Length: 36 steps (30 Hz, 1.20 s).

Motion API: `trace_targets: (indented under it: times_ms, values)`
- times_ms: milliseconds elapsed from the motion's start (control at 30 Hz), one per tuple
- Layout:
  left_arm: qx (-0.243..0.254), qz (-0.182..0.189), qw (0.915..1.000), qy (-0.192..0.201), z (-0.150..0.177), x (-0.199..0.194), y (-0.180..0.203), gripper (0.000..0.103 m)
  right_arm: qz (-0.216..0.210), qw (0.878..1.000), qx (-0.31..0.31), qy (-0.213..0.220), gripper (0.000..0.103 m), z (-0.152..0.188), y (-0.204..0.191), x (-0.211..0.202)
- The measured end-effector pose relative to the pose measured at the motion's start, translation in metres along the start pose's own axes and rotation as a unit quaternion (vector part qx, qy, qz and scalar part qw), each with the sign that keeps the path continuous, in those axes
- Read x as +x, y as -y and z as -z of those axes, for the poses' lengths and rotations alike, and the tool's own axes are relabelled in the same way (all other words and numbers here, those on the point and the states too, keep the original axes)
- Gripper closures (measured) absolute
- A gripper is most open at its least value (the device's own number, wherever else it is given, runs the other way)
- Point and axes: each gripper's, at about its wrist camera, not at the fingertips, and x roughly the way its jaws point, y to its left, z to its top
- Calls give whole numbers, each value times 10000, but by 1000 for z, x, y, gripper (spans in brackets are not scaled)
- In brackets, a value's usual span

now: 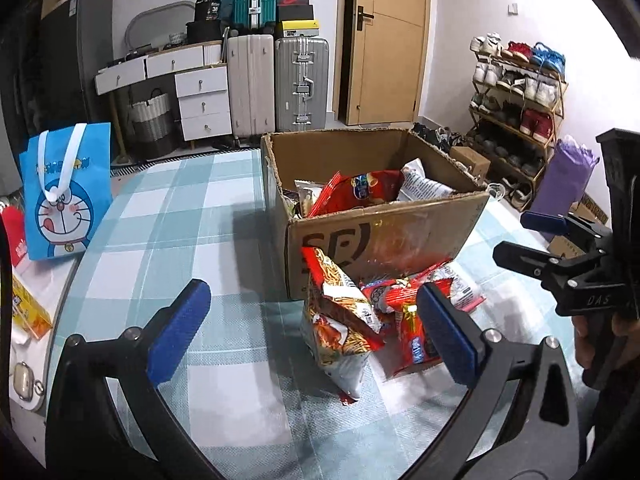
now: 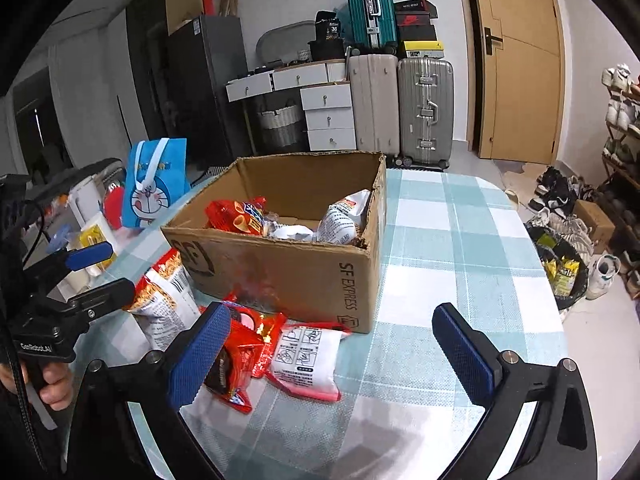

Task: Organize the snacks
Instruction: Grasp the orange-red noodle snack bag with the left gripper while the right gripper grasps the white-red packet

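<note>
An open cardboard box (image 1: 400,236) stands on the checked tablecloth and holds several snack bags (image 1: 360,192). It also shows in the right wrist view (image 2: 304,272). In front of it lie loose packets: a noodle-snack bag (image 1: 340,320), a red packet (image 1: 412,340) and a white-backed packet (image 2: 306,356). My left gripper (image 1: 316,340) is open and empty, hovering just over the loose packets. My right gripper (image 2: 336,352) is open and empty, above the white-backed packet. Each gripper appears at the edge of the other's view.
A blue Doraemon bag (image 1: 66,196) stands at the table's left edge, with a yellow packet (image 1: 28,312) near it. Suitcases (image 1: 280,84), drawers, a door and a shoe rack (image 1: 520,108) lie behind. A bin (image 2: 560,272) sits on the floor to the right.
</note>
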Motion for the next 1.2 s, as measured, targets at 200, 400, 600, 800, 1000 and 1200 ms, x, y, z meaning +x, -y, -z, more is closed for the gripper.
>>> trace_targets:
  times_ms: [200,400,600,800,1000,1200]
  values:
    - [20,-35,9998,-184,6,13,2,1,61,9991,135,-399,0,9,7,21]
    - [-166,-36,9993,-324,3,25,-6,1,116,9981,140,-595,0,14,10,32]
    - [-157,-61,9992,-361,4,29,-7,1,171,9965,184,-794,0,19,14,44]
    - [-119,-61,9990,-430,7,34,-6,1,196,9949,141,-975,0,23,13,55]
    - [-84,-50,9990,-439,8,34,-5,1,169,9936,98,-1114,0,29,9,66]
    - [-66,-58,9989,-460,9,35,-4,1,81,9928,21,-1199,0,30,-3,73]
